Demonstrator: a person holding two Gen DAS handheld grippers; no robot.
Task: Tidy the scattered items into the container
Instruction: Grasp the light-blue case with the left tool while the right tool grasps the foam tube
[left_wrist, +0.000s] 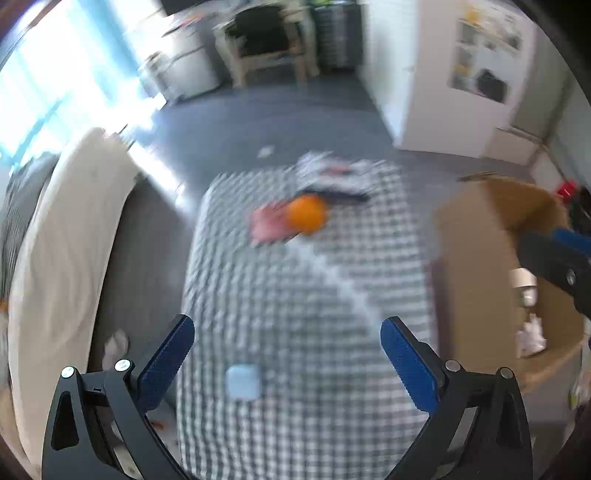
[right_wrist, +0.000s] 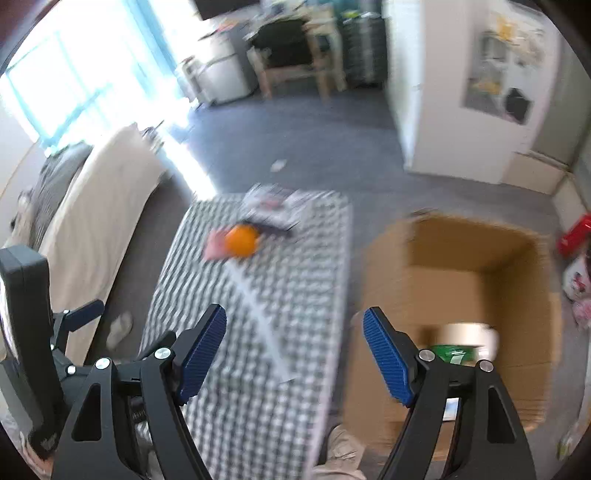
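Observation:
An orange (left_wrist: 307, 214) lies on a pink item (left_wrist: 266, 226) at the far part of the checkered table (left_wrist: 295, 295), next to a dark flat object (left_wrist: 343, 196) and a patterned packet (left_wrist: 332, 171). A small pale blue box (left_wrist: 242, 381) lies near, between my left gripper's (left_wrist: 288, 360) open, empty fingers. The cardboard box (right_wrist: 469, 295) stands right of the table with a white and a green item inside. My right gripper (right_wrist: 295, 349) is open and empty, over the table's right edge beside the box. The orange (right_wrist: 242, 240) also shows there.
A cream mattress or cushion (left_wrist: 62, 258) lies left of the table. A chair (left_wrist: 266, 40) and cabinets stand at the far wall. A red item (right_wrist: 576, 232) and bags lie right of the box. The left gripper's body (right_wrist: 29, 332) shows at the right view's left edge.

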